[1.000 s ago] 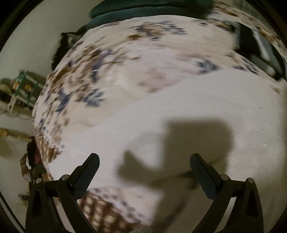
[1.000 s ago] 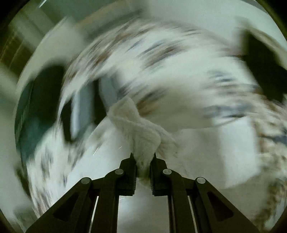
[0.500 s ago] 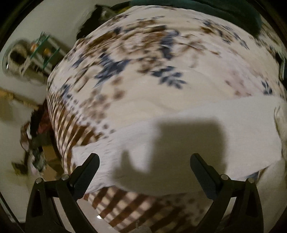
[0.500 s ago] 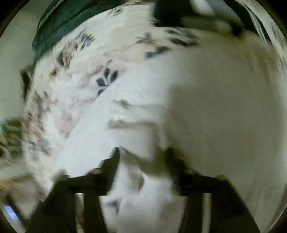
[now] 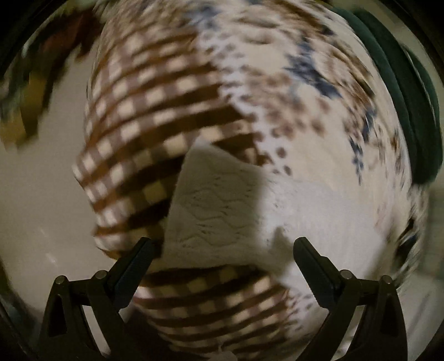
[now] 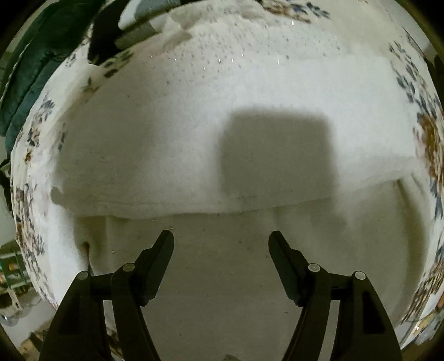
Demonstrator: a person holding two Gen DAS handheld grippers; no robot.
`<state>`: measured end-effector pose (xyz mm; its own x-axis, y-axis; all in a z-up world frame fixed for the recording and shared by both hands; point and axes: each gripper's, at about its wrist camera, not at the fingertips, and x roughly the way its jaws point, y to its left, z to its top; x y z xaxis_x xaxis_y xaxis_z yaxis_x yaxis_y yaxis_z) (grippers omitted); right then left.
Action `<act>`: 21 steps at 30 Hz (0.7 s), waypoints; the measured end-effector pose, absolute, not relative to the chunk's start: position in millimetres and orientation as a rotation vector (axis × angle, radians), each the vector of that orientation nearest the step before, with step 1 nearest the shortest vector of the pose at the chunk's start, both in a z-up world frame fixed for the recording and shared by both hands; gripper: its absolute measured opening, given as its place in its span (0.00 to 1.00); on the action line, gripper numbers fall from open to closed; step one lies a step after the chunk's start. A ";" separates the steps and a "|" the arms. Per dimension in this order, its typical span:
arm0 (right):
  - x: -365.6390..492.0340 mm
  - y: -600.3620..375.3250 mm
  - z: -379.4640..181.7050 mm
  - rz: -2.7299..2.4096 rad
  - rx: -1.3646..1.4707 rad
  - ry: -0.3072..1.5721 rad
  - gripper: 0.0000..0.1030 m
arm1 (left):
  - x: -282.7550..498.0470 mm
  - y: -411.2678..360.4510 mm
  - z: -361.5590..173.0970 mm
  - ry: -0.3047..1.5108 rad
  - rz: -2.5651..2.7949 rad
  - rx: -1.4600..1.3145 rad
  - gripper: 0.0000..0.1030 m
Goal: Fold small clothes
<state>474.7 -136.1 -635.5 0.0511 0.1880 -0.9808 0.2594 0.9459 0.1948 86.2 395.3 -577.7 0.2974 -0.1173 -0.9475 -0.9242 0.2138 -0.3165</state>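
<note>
A white knitted garment (image 6: 194,116) lies spread on a bed with a floral and brown-check cover (image 5: 155,116). In the right wrist view a folded layer of it ends in an edge just ahead of my right gripper (image 6: 221,236), which is open and empty above the cloth. In the left wrist view a corner of the white garment (image 5: 222,211) lies over the checked part of the cover. My left gripper (image 5: 222,244) is open and empty, just above that corner.
A dark green blanket (image 5: 410,97) lies along the bed's far side; it also shows in the right wrist view (image 6: 30,77). A grey and dark folded item (image 6: 130,25) sits beyond the garment. The bed's edge and floor (image 5: 36,194) are at the left.
My right gripper let go of the white cloth it pinched and now stands open over the flat garment. My left gripper swung toward the garment's corner at the checked bed edge.
</note>
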 end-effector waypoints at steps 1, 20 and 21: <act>474.1 -134.5 -636.5 -0.053 0.364 1.534 0.71 | 84.1 397.6 -583.8 1.115 0.784 -1.265 0.90; 472.9 -184.7 -610.7 -0.164 0.157 1.459 0.86 | 240.4 296.0 -432.4 0.981 0.642 -0.498 0.05; 480.9 -184.0 -613.0 -0.157 0.169 1.460 0.86 | 255.5 274.1 -427.2 0.977 0.599 -0.467 0.05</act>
